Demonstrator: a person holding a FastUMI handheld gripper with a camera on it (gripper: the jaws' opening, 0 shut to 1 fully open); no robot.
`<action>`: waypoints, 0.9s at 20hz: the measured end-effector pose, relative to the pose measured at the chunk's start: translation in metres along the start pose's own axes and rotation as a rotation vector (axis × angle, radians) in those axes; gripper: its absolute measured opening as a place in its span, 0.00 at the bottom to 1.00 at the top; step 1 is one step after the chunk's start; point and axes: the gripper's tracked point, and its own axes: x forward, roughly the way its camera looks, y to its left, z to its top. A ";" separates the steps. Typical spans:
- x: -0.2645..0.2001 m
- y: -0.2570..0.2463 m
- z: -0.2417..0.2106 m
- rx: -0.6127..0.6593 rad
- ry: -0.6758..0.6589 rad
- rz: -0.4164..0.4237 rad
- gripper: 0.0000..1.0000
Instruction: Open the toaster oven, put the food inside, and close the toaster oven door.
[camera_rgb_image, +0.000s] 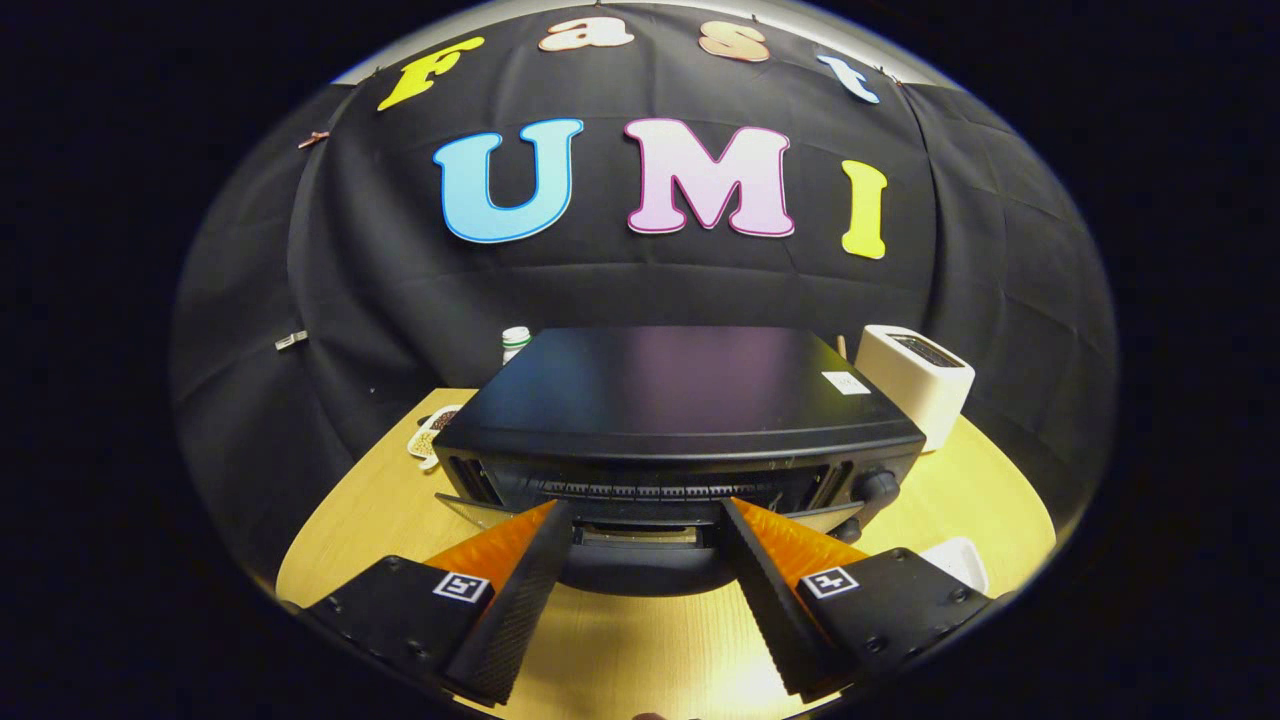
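Our claw (645, 512) has its two fingers (520, 590) spread wide apart, and they hold nothing. The fingertips sit right at the front of the toaster oven (680, 420), one on each side of the middle. We cannot tell if the tips touch it or stop just short.

Between the fingertips we see the oven door (640, 555). It hangs partly open, tipped forward and down toward us, with its dark rounded front below the fingers. Above the door we can look into the gap and see a row of little slots along the top of the opening. We cannot see any food inside from here.

The toaster oven is black with a flat, shiny top. It stands in the middle of the desk (370, 520), close to the back edge. Two round knobs (878, 487) sit on its front at the right side.

Behind the oven, near the back right corner of the desk, stands a white toaster (915, 380). Behind the oven on the left we see a small white bottle (515, 342). By the left edge of the desk lies a small dish with food (428, 437) in it. Near the right edge, beside our right finger, lies something flat and white (955, 560); we cannot tell what it is.
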 end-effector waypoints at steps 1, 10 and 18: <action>-0.005 0.000 -0.004 0.005 0.006 -0.001 0.97; -0.046 0.004 -0.081 -0.013 0.148 0.027 0.97; -0.064 -0.030 -0.154 -0.032 0.337 0.032 0.98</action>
